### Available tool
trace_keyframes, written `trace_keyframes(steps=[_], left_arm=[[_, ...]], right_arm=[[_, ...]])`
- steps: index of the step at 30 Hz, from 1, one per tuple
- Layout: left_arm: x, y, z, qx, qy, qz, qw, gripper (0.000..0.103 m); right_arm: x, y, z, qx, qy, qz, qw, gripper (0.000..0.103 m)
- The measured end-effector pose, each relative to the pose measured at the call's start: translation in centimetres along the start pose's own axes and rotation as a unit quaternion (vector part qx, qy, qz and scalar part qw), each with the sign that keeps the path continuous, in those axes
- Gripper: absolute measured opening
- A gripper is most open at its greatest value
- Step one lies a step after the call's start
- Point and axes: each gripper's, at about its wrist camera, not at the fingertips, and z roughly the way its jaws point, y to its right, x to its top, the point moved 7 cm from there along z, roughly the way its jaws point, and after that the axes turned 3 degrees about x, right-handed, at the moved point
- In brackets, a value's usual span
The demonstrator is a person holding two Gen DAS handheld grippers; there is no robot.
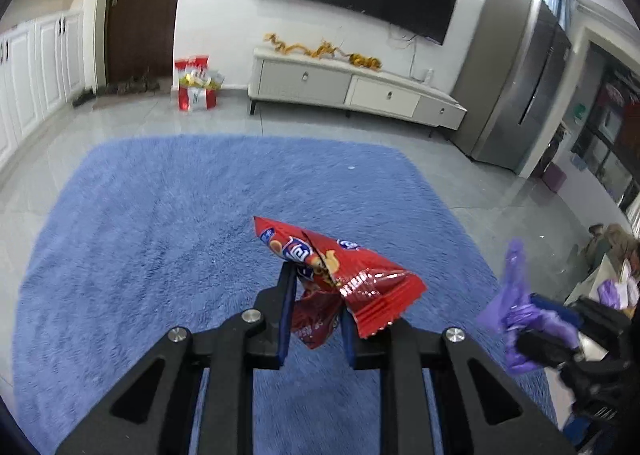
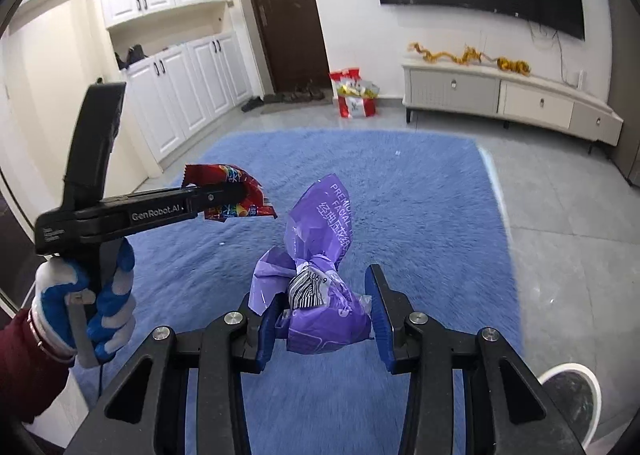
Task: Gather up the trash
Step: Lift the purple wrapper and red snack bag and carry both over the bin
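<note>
My left gripper point(image 1: 316, 291) is shut on a crumpled red snack wrapper point(image 1: 360, 275), which hangs above the blue rug point(image 1: 160, 235). In the right wrist view the same left gripper point(image 2: 232, 191) shows side-on in a gloved hand point(image 2: 100, 307), the red wrapper point(image 2: 240, 195) sticking out of its tips. My right gripper point(image 2: 324, 307) is shut on a purple plastic tissue pack point(image 2: 320, 255), lifted off the rug with its barcode label facing me. From the left wrist view the right gripper point(image 1: 552, 331) and the purple pack point(image 1: 516, 295) sit at the far right, blurred.
A white-rimmed round container point(image 2: 592, 383) stands on the floor at the lower right. A low TV cabinet point(image 1: 360, 87) lines the far wall below a wall TV. Red gift bags point(image 1: 196, 85) and shoes sit by the dark door. A grey fridge point(image 1: 516, 87) stands right.
</note>
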Motion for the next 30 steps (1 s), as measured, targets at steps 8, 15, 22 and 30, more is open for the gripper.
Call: trace_keyframes(steps=[8, 15, 22, 30], left_arm=[[-0.2, 5.0, -5.7, 0.022, 0.052, 0.06, 0.9966, 0.019], [-0.5, 11.3, -8.6, 0.013, 0.077, 0.124, 0.9892, 0.019], [-0.7, 19.0, -8.1, -0.016, 0.063, 0.183, 0.981, 0.019], [-3.0, 31.6, -2.2, -0.088, -0.042, 0.26, 0.9606, 0.019]], right_arm=[[-1.3, 1.2, -8.5, -0.026, 0.049, 0.008, 0.998, 0.04], [-3.8, 5.4, -13.7, -0.067, 0.071, 0.041, 0.994, 0.04], [-7.5, 11.5, -17.8, -0.115, 0.084, 0.094, 0.985, 0.04], [-13.3, 20.0, -19.5, -0.166, 0.072, 0.174, 0.968, 0.04]])
